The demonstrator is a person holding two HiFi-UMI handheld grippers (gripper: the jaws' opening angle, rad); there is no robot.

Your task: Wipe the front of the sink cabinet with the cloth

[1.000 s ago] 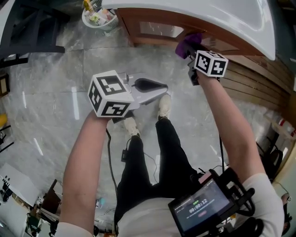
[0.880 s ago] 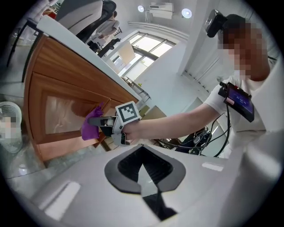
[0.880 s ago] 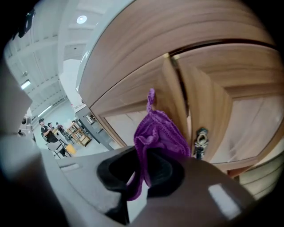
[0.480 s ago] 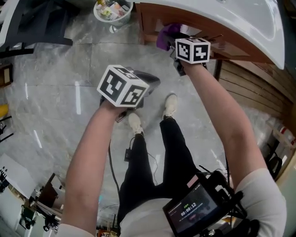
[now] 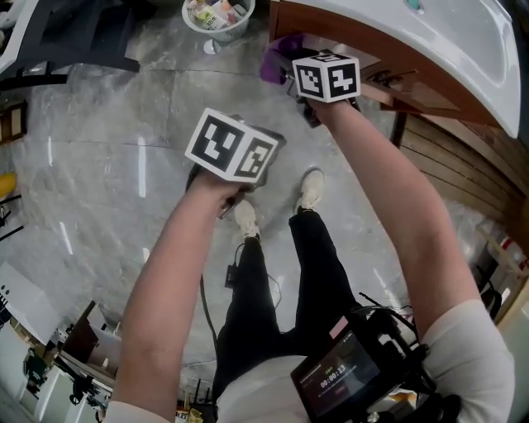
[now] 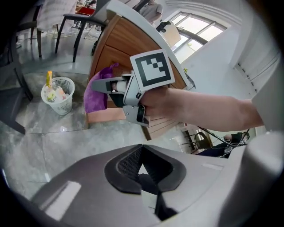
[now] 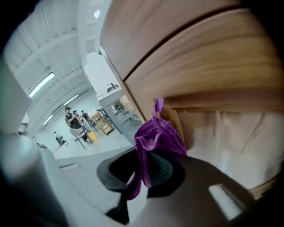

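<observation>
While the person stands on the grey marble floor [image 5: 99,165], the wooden sink cabinet [image 5: 430,89] fills the top right of the head view, w/ the white sink [image 5: 430,33] over it. Both bare arms reach fwd from the body.

The left gripper [image 6: 142,165] hangs over open floor, left of & near the other one, well apart from the cabinet. Its jaws are drawn together w/ nothing btwn them.

The right gripper [image 7: 143,172] is up at the cabinet front, near the cabinet's left end, w/ its jaws clamped on the cloth [image 7: 156,135].

A white mesh basket [image 5: 216,16] w/ rubbish in it sits on the floor just left of the cabinet. A small lit screen [image 5: 343,382] hangs at the person's chest.

The cloth is purple & bunched up. It's pinched btwn the right gripper's pads, w/ most of it bulging out past the jaw tips toward the wood. One thin corner sticks up, & a loose strip trails down btwn the jaws on the near side. In the left gripper view it hangs off the jaw tips in front of the cabinet's brown panel. In the right gripper view it sits right at the wood, by an edge of the panel. Actual contact can't be confirmed.
</observation>
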